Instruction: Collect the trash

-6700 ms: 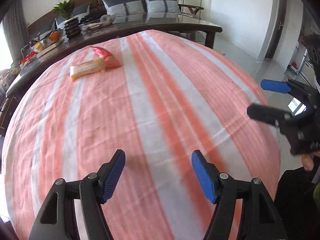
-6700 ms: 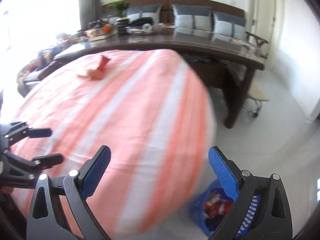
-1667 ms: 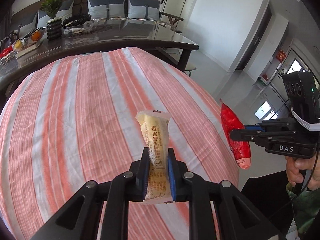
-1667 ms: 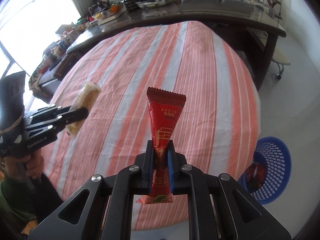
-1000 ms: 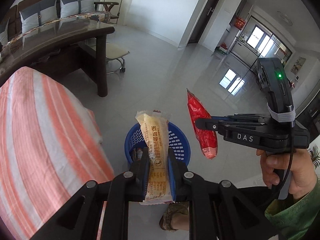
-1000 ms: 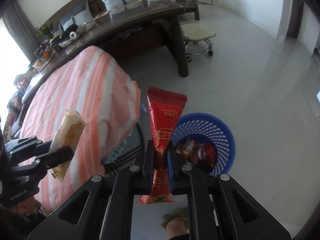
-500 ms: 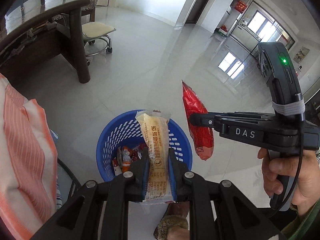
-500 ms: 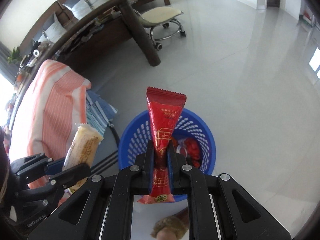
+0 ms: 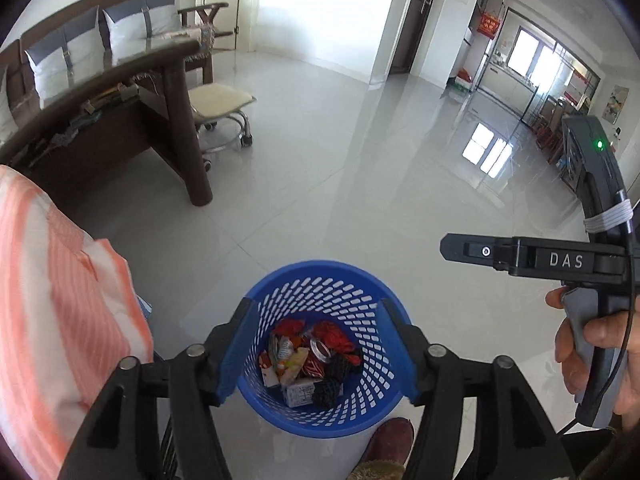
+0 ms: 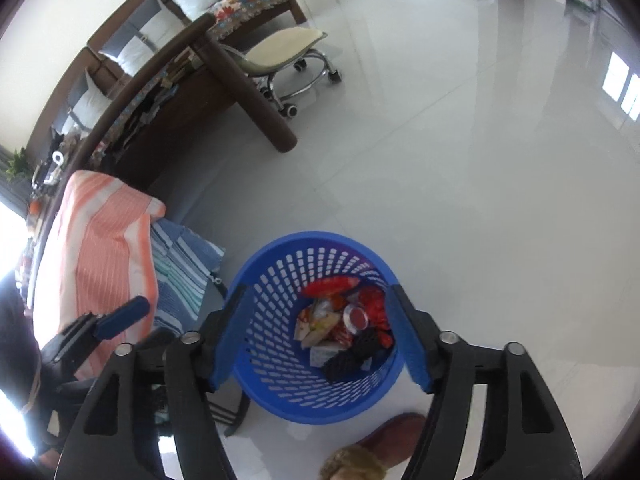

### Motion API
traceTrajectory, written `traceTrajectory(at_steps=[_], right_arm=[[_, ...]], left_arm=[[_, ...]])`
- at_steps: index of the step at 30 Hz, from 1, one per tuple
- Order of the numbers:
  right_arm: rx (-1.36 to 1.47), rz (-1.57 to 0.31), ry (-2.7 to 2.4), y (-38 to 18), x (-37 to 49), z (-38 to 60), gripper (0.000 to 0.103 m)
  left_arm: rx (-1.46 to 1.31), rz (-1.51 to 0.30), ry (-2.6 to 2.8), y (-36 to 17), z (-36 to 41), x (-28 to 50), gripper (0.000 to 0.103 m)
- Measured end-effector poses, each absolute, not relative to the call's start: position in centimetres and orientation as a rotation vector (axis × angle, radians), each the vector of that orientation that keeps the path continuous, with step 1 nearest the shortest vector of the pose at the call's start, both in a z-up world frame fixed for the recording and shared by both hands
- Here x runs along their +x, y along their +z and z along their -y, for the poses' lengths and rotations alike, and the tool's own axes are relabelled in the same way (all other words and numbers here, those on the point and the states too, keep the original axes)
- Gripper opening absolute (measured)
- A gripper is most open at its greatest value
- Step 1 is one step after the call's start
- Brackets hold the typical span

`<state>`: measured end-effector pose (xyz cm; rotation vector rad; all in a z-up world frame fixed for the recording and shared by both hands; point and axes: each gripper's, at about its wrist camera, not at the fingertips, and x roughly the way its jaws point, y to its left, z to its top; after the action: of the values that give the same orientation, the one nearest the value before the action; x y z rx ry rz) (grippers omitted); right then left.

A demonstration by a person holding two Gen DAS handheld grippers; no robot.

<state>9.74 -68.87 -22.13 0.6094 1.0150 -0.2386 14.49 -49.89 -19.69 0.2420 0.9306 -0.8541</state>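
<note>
Both the left gripper (image 9: 316, 350) and right gripper (image 10: 320, 334) hang over the blue basket (image 9: 256, 396), jaws opening with nothing between them, wrappers (image 10: 332, 286) piled inside it, striped tablecloth (image 9: 60, 320) left, swivel stool (image 9: 220, 100) far back.

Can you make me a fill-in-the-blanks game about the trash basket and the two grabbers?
1. The trash lies inside a basket whose colour is ____.
2. Between the pads of the left gripper, which is opening, there is ____.
3. The basket stands on the ____, not on the striped cloth.
4. The stool beside the dark table rolls on ____.

Missing words: blue; nothing; floor; wheels
</note>
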Motion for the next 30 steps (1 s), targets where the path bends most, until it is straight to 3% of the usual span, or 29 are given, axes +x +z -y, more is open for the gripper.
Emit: traceTrajectory(at_steps=[1, 3, 5, 7, 18, 30], right_arm=[[0.605, -0.998, -0.260, -21.4, 9.2, 68.7, 0.092], [0.597, -0.944, -0.296, -19.4, 7.8, 68.1, 0.101], [0.574, -0.870, -0.315, -17.1, 5.7, 66.8, 0.102], [0.529, -0.800, -0.335, -15.0, 2.9, 65.0, 0.102], [0.282, -0.596, -0.437, -9.1, -7.8, 55.2, 0.103], [0.404, -0.761, -0.343, -10.6, -9.0, 53.8, 0.103]], left_arm=[[0.227, -0.905, -0.851, -18.6, 49.2, 14.1, 0.077], [0.202, -0.863, -0.846, -16.4, 47.7, 12.9, 0.085], [0.198, -0.839, -0.850, -15.0, 46.1, 11.2, 0.088], [0.241, -0.857, -0.859, -14.4, 44.9, 9.6, 0.103], [0.279, -0.766, -0.722, -11.8, 40.1, 4.3, 0.103], [0.305, -0.785, -0.701, -10.8, 39.3, 2.6, 0.103]])
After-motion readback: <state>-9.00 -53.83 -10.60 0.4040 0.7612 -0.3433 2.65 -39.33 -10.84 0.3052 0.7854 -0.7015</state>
